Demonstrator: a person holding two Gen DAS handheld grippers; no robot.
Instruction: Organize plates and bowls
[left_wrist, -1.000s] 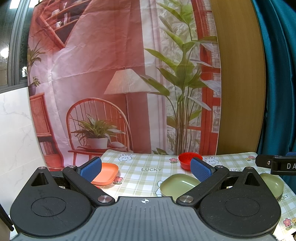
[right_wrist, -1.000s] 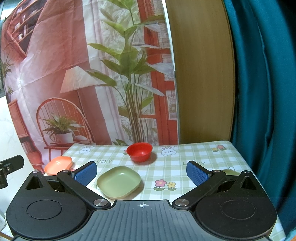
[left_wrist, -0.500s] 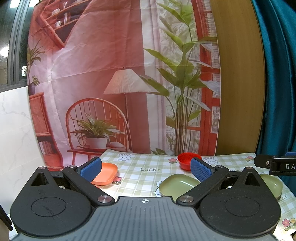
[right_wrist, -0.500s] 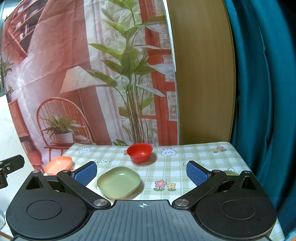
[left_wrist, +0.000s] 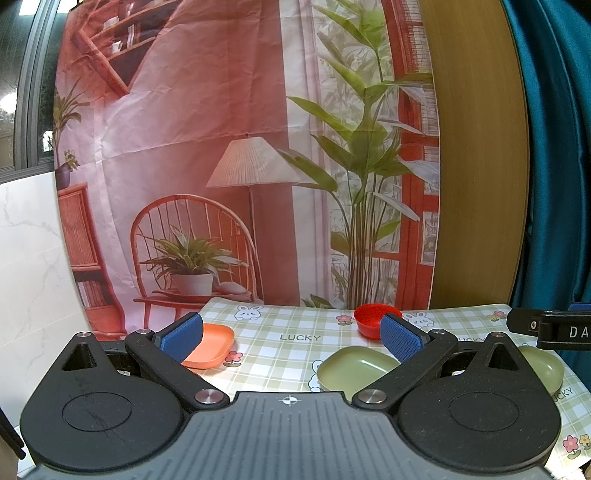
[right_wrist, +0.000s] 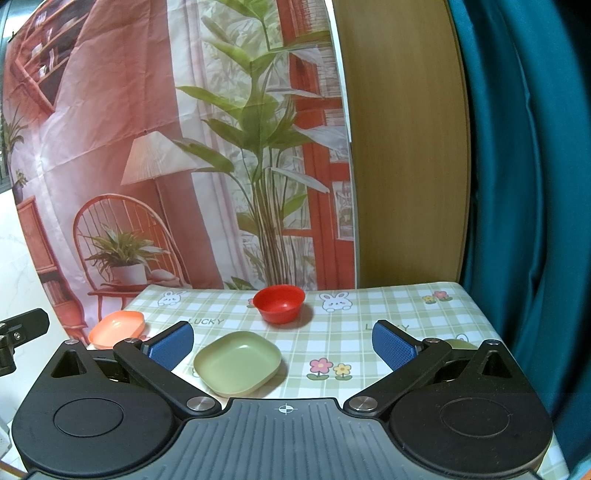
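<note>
So at this point both grippers were basically just hanging out at the near edge of the table, nothing grabbed. The left gripper (left_wrist: 291, 334) had its jaws spread wide and empty, blue ribbed pads on black arms, and the right gripper (right_wrist: 282, 341) was the same deal, wide apart with nothing between them. Just ahead of the right one, slightly toward its left finger, sat the green plate (right_wrist: 237, 362), a shallow rounded-square thing, matte plastic by the look of it. Further out past that was the red bowl (right_wrist: 279, 303), small, round and deeper, a bit glossy. Off beyond the left gripper's left finger was the orange plate (left_wrist: 210, 345), same squarish shallow shape as the green one. There was also a green bowl (left_wrist: 543, 365) out to the right of the left gripper, mostly hidden behind its arm. All of it sat on a checked tablecloth (right_wrist: 369, 317), smooth and wipeable looking, with bunnies and flowers printed on it. Progress-wise I'd say it hadn't really begun: all four pieces lay apart, nothing stacked, so all the grouping was left to do.
</note>
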